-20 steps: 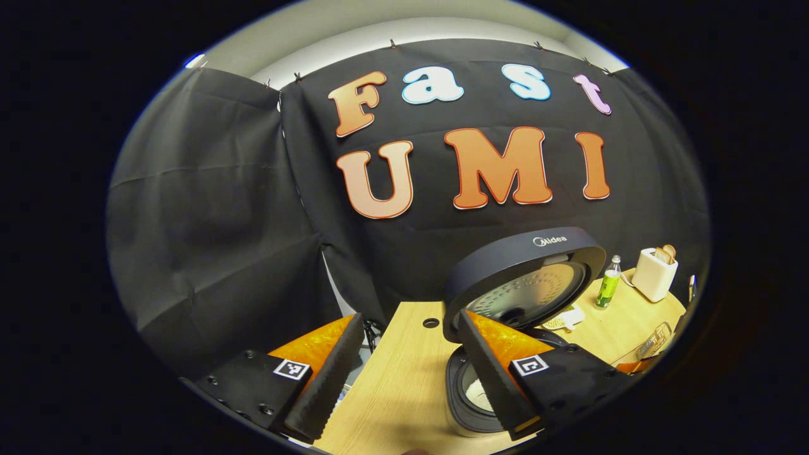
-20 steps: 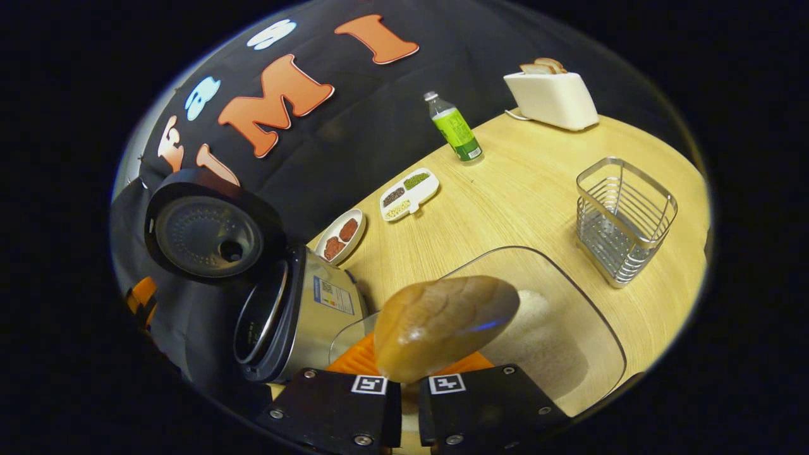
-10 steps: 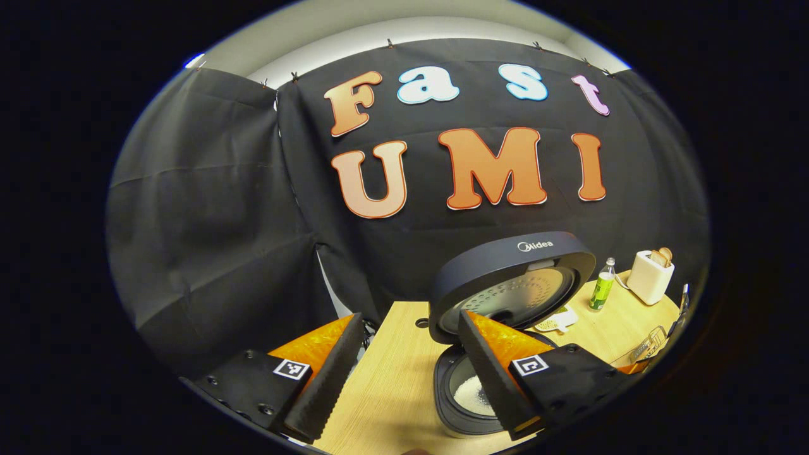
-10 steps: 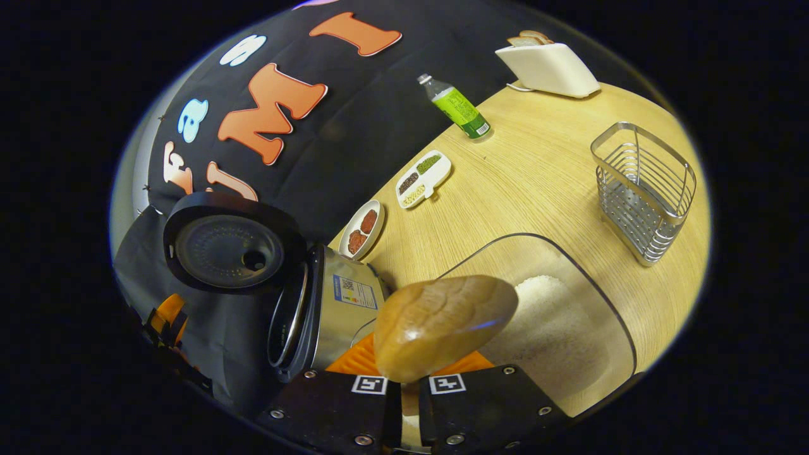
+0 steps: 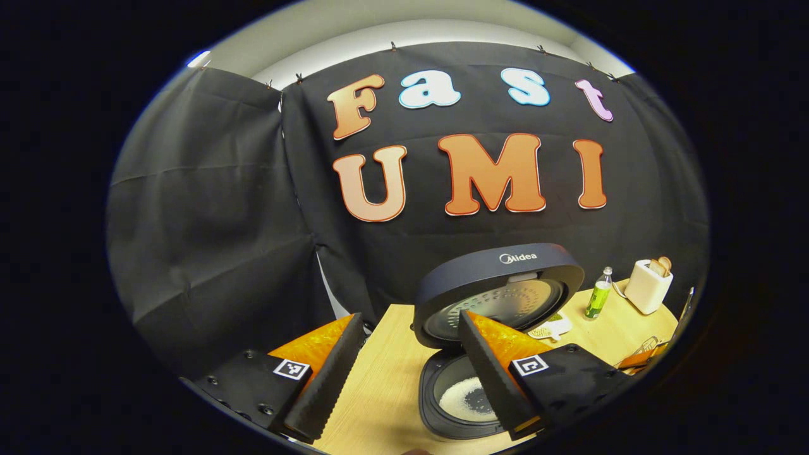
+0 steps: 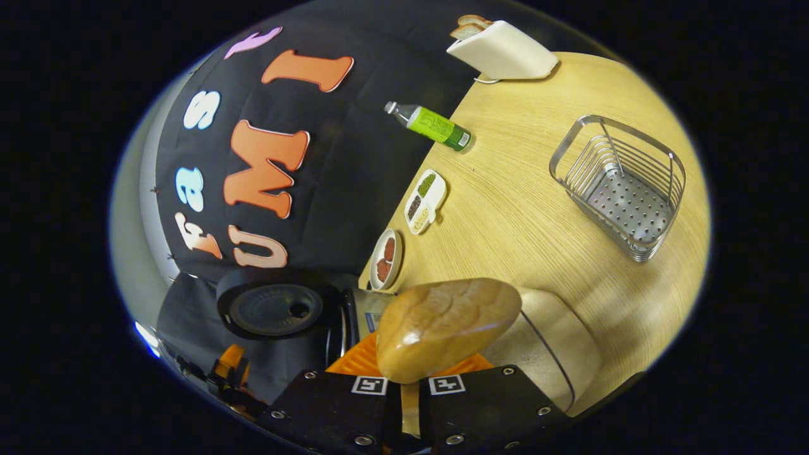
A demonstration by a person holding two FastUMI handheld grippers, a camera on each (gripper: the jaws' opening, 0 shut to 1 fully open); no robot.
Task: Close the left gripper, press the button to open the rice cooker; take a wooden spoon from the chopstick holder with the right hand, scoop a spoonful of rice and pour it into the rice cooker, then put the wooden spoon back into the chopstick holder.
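Observation:
In the right gripper view my right gripper [image 6: 407, 393] is shut on the handle of the wooden spoon [image 6: 449, 325], whose rounded back faces the camera above the clear rice container [image 6: 556, 344]. The metal wire chopstick holder [image 6: 622, 183] stands further off on the table, with nothing inside. The rice cooker [image 6: 344, 322] sits to the left with its lid [image 6: 275, 309] up. In the left gripper view my left gripper [image 5: 411, 379] hangs open in front of the open rice cooker [image 5: 464, 398]; white rice lies in its pot, and the raised lid [image 5: 499, 284] stands behind it.
On the wooden table [image 6: 537, 208] stand a white toaster [image 6: 502, 50] holding bread and a green bottle [image 6: 433, 126]. Near the wall lie a divided dish of grains [image 6: 425, 201] and a small oval dish [image 6: 385, 259]. The table's left edge [image 5: 354, 385] runs just left of the cooker.
The right gripper has rolled and swung with the spoon, so the rice container has slid lower and the holder's inside faces it. The left gripper has drifted, so more of the pot shows.

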